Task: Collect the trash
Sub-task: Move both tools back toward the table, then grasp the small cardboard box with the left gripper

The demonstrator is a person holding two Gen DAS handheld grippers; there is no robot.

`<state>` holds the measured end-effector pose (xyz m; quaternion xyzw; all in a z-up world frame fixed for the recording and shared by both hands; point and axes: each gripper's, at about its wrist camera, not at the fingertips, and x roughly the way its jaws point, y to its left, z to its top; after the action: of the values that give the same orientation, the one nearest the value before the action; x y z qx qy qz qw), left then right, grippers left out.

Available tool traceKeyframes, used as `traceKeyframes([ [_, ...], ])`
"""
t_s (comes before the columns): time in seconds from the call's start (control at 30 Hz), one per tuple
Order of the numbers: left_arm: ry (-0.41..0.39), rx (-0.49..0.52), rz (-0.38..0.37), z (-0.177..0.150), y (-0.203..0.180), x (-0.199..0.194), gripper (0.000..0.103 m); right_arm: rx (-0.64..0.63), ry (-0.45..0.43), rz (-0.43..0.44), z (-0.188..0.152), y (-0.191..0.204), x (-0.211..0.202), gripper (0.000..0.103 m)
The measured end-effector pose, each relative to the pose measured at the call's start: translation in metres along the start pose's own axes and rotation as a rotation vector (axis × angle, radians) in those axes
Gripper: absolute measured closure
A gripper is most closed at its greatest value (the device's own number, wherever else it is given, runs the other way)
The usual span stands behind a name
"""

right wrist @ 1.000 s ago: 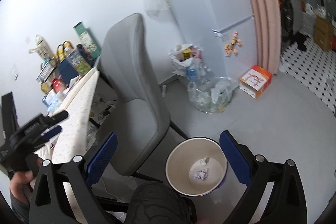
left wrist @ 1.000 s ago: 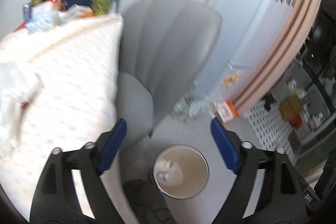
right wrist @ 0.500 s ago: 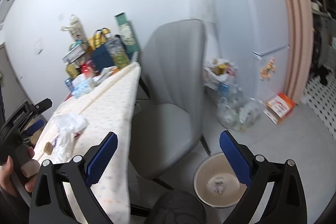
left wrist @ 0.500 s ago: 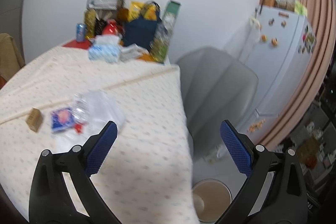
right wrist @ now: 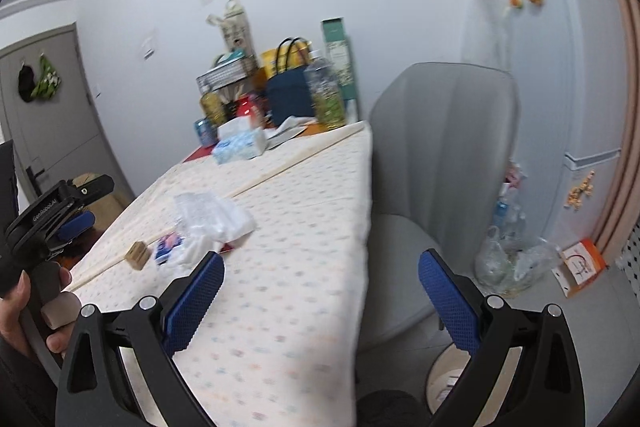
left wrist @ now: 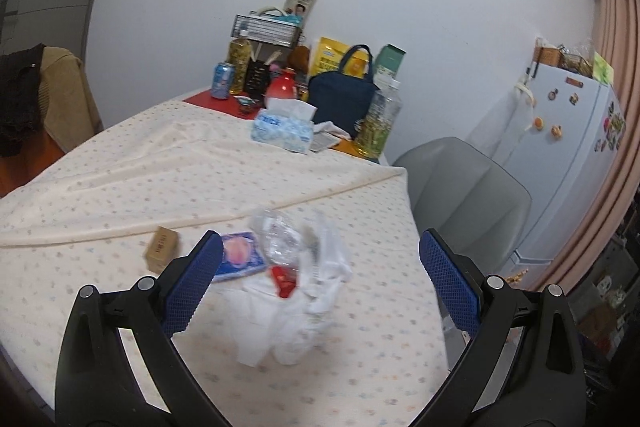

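While both grippers' jaws gape empty, crumpled white tissue (left wrist: 304,311), clear plastic (left wrist: 280,239) and wrappers litter the tablecloth (left wrist: 160,179).

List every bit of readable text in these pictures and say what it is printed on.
"GenRobot.AI": on the black body of the left hand-held gripper, seen in the right wrist view.
Blue tissue box: a brand word, too blurred to read.
Small brown box, blue packet, yellow bag, drink can, orange carton: print too small or blurred.

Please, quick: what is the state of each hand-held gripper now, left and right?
Left hand-held gripper: open, holding nothing, above the crumpled white tissue and clear plastic pile.
Right hand-held gripper: open, holding nothing.
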<state>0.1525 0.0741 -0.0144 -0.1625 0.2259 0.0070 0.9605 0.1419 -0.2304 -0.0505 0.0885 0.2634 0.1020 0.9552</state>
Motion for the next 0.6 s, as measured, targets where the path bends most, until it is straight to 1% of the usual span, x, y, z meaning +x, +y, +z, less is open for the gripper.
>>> traceKeyframes([
  [0.17,-0.017,0.043,0.062,0.008,0.029,-0.005,0.006,-0.026,0.066,0.065,0.001,0.035,0.025,0.008],
  [0.27,-0.009,0.031,0.080,0.012,0.048,-0.004,0.006,-0.026,0.084,0.079,0.003,0.051,0.038,0.008],
  [0.37,-0.002,0.015,0.096,0.013,0.067,-0.002,0.006,-0.023,0.115,0.109,0.002,0.065,0.052,0.016],
  [0.43,0.005,0.000,0.092,0.013,0.080,0.000,0.006,-0.037,0.135,0.124,0.001,0.075,0.061,0.018],
  [0.6,0.036,-0.037,0.093,0.008,0.108,0.009,0.006,-0.080,0.198,0.169,-0.007,0.110,0.089,0.030],
])
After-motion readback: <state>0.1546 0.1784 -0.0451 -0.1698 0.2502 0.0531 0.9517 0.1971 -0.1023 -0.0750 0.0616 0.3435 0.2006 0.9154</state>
